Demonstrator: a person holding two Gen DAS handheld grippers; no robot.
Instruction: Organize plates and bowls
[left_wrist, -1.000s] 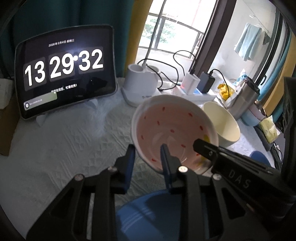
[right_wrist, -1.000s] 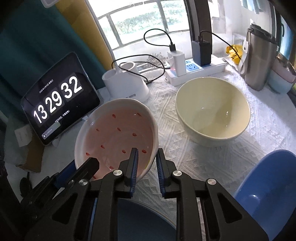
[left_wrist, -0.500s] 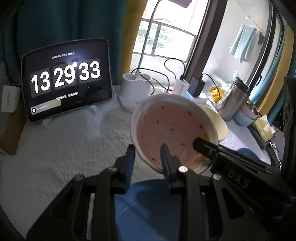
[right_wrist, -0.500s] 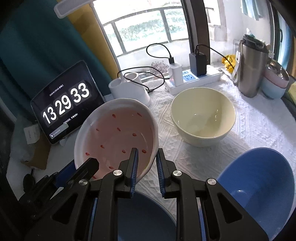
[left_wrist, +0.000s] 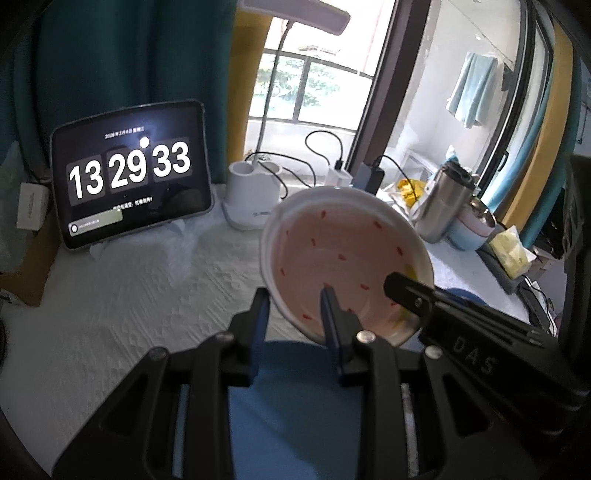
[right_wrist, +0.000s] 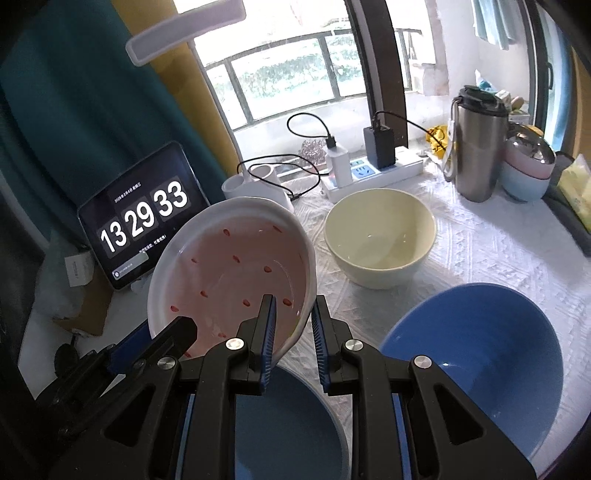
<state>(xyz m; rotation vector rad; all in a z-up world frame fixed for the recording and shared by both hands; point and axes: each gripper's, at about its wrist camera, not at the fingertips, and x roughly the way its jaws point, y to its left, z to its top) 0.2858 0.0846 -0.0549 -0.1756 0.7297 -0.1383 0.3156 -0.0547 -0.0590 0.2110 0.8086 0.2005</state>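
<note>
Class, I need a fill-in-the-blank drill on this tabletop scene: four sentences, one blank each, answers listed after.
1. The white dish with red flecks is gripped at its rim by ____ grippers.
2. The tablet clock reads 13 29 ____.
3. Right of the dish in the right wrist view, the empty cream ceramic bowl rests on the white ____.
4. The steel flask stands ____.

Answers: two; 33; tablecloth; upright

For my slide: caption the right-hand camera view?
Two grippers lift a pink speckled dish above a blue plate.
</note>
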